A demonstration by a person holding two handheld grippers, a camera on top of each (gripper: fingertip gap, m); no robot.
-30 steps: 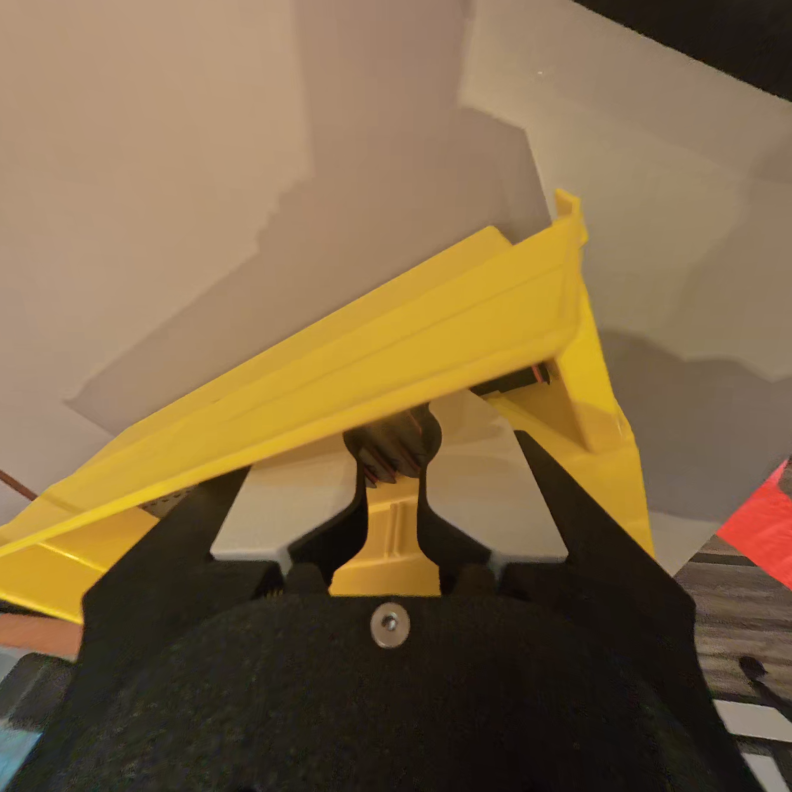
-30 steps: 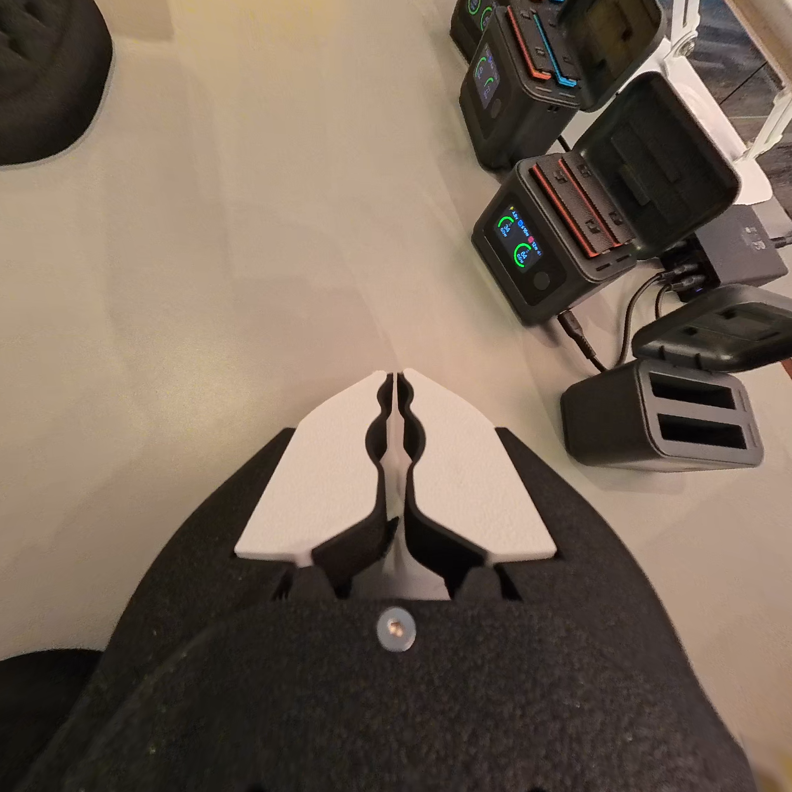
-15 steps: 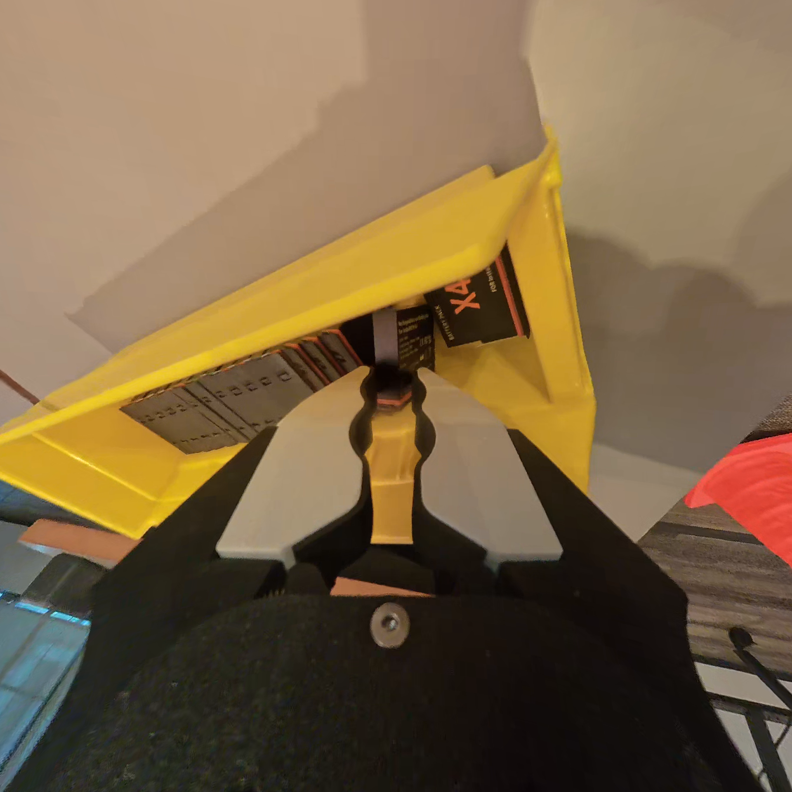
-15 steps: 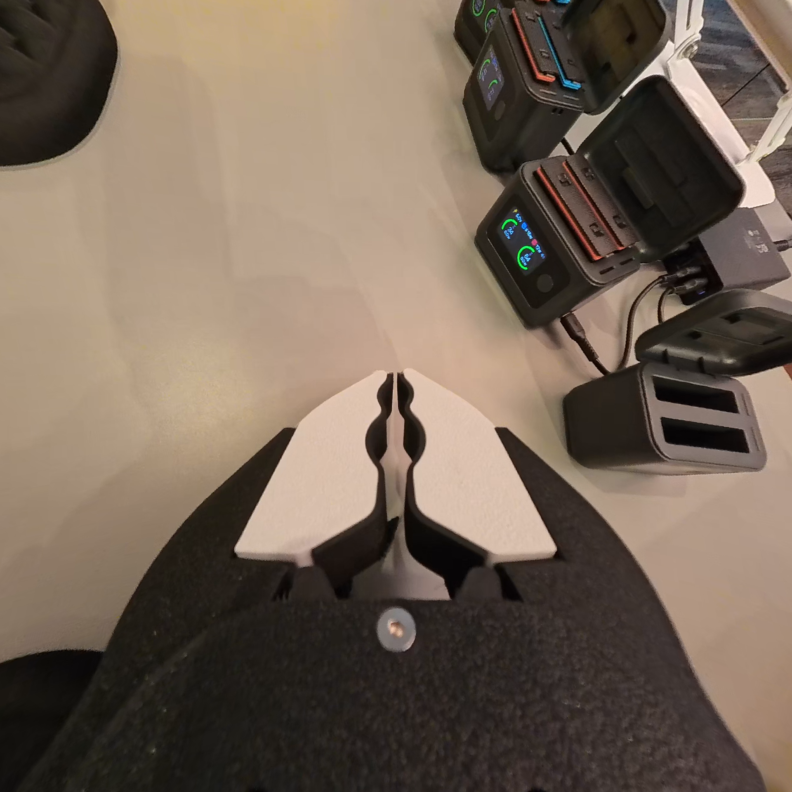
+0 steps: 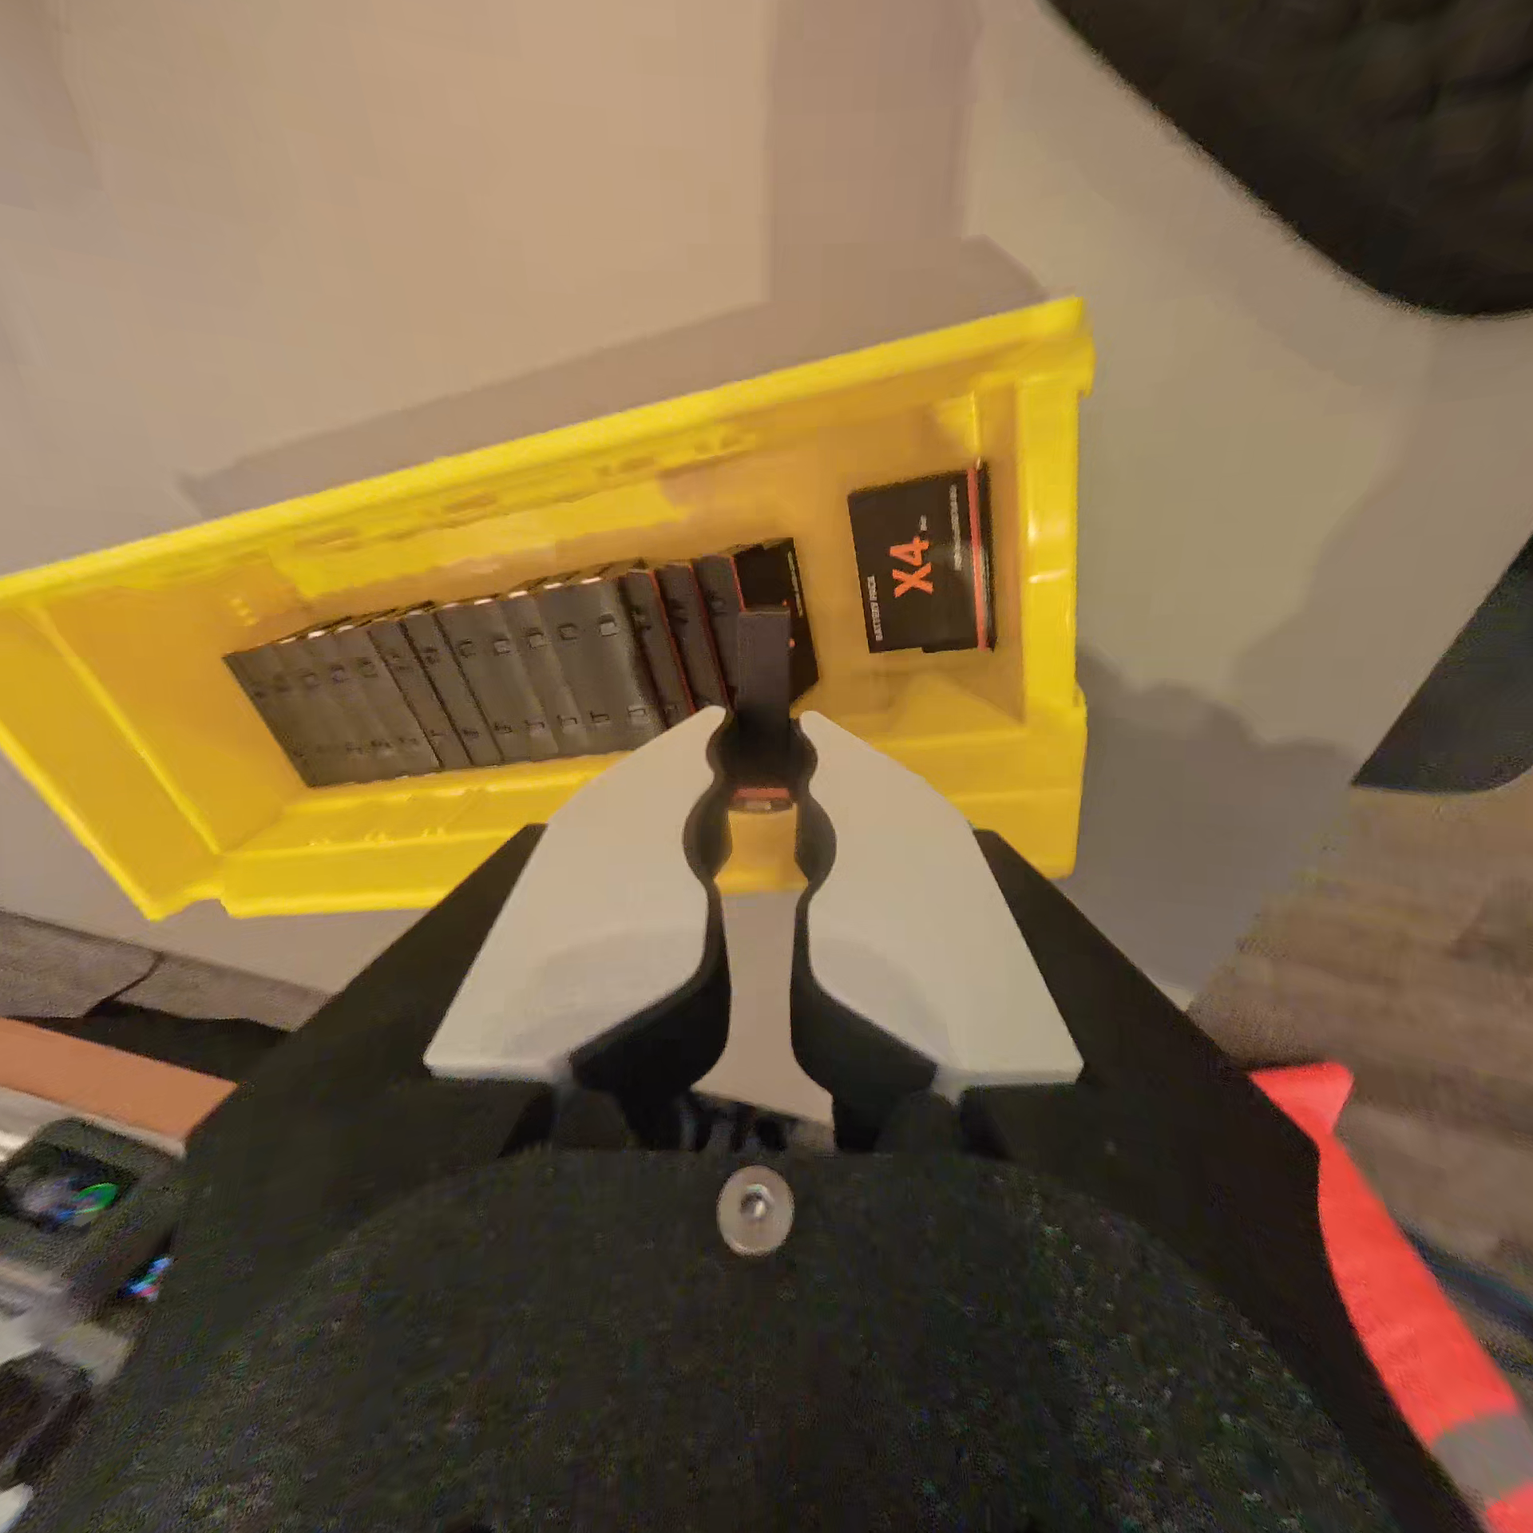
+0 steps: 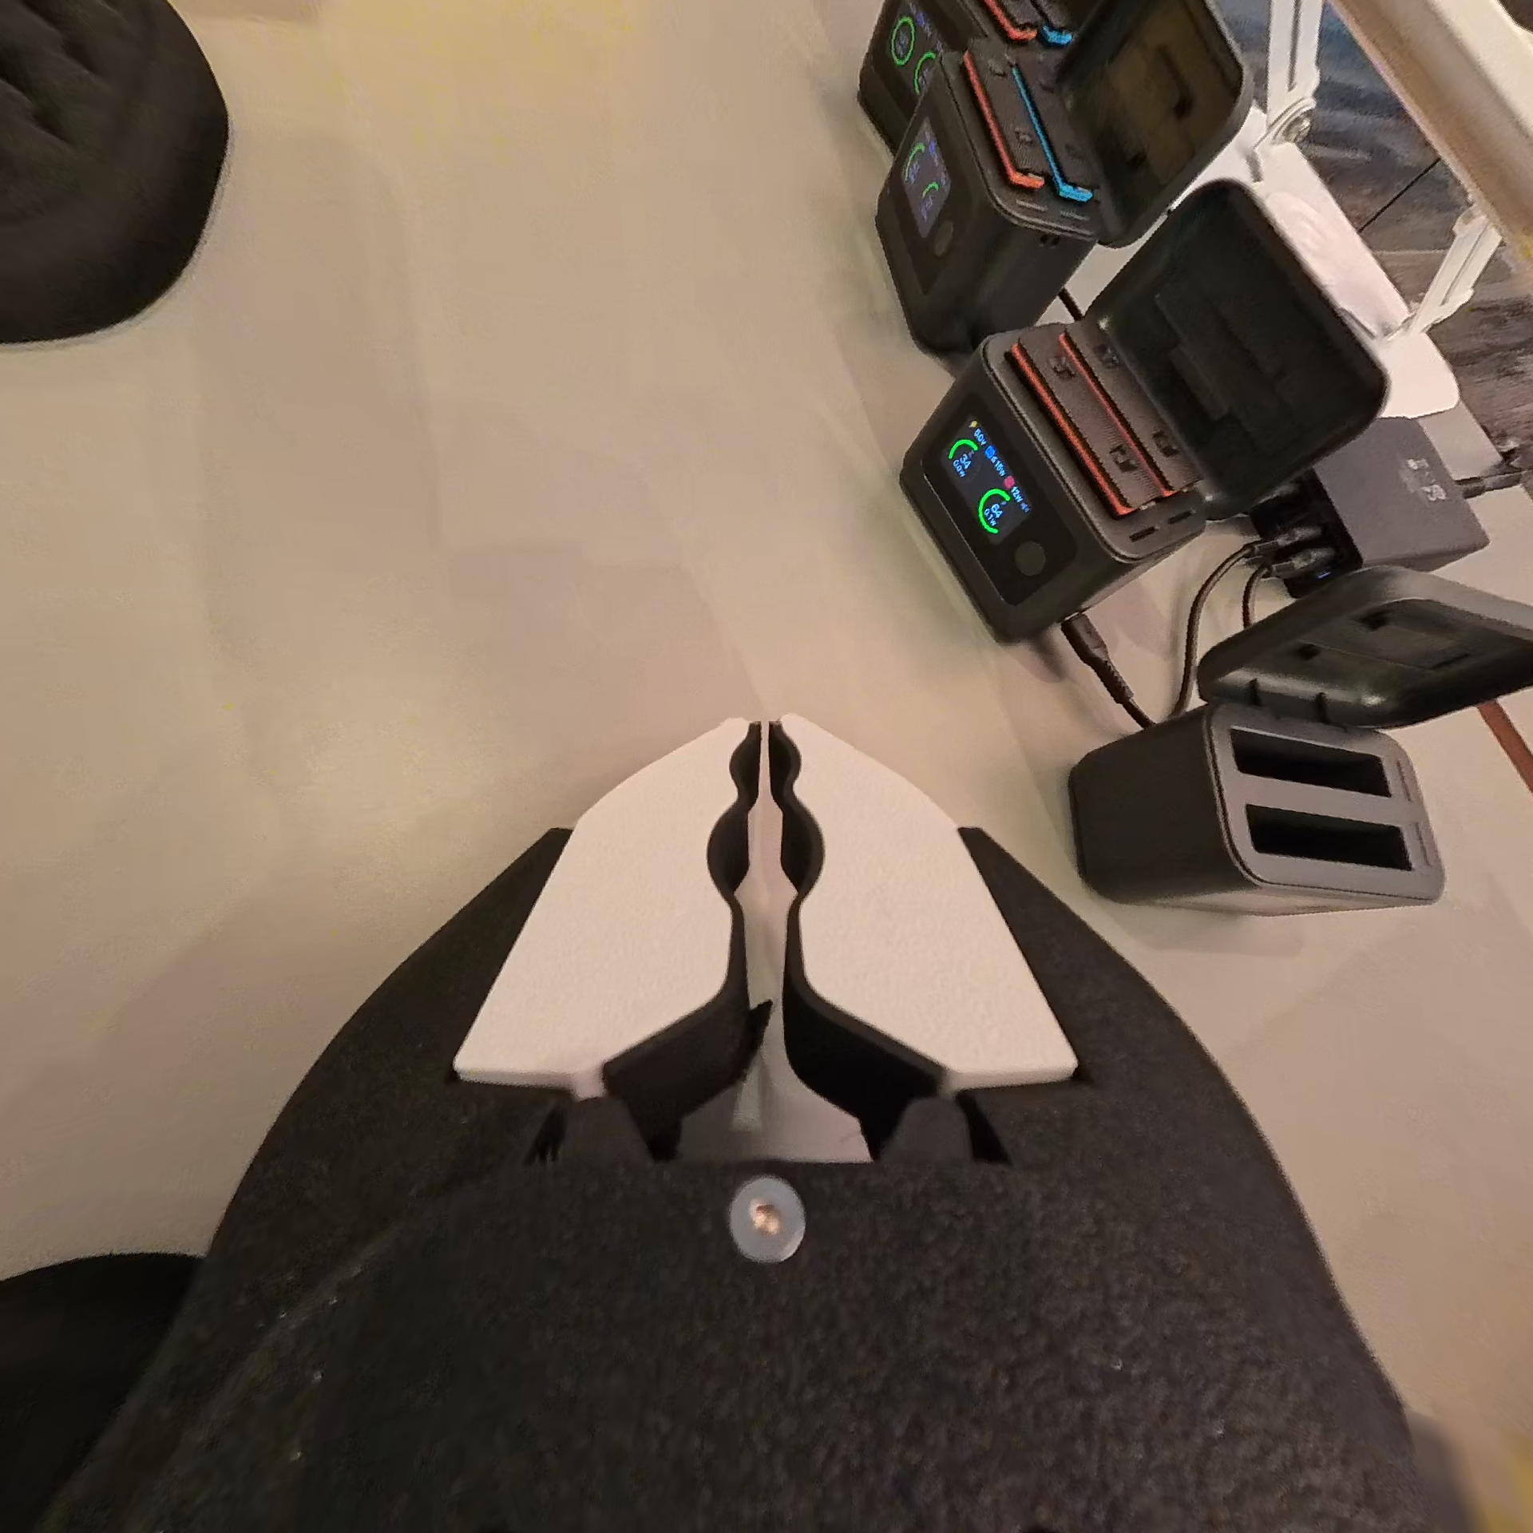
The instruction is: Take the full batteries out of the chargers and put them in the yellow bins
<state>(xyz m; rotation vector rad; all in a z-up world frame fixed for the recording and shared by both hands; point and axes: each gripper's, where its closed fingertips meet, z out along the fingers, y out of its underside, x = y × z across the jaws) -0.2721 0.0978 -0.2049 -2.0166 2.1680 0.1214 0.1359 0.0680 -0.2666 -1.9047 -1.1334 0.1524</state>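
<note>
In the left wrist view my left gripper (image 5: 759,723) is shut on a black battery with an orange edge (image 5: 761,664) and holds it over the yellow bin (image 5: 514,863). The bin holds a row of several upright black batteries (image 5: 464,688) and one battery lying flat at its right end (image 5: 922,564). In the right wrist view my right gripper (image 6: 764,728) is shut and empty above the pale table. To its right stand an open charger with two orange-edged batteries and a lit screen (image 6: 1070,473), an empty open charger (image 6: 1253,805) and more chargers behind (image 6: 987,182).
Cables and a dark power adapter (image 6: 1385,506) lie beside the chargers. A black padded object (image 6: 91,166) sits at the table's far left. A red-handled object (image 5: 1402,1294) is at the lower right of the left wrist view. A white stand (image 6: 1360,249) rises behind the chargers. Across from one pair of fingers to the other is roughly 40 cm. Measured from the fingertips, the empty open charger (image 6: 1253,805) is 12 cm or so from the right gripper and 50 cm from the left.
My left gripper has risen and tilted down over the bin, so the bin's inside and its batteries now show. The right gripper has drifted slightly, still shut.
</note>
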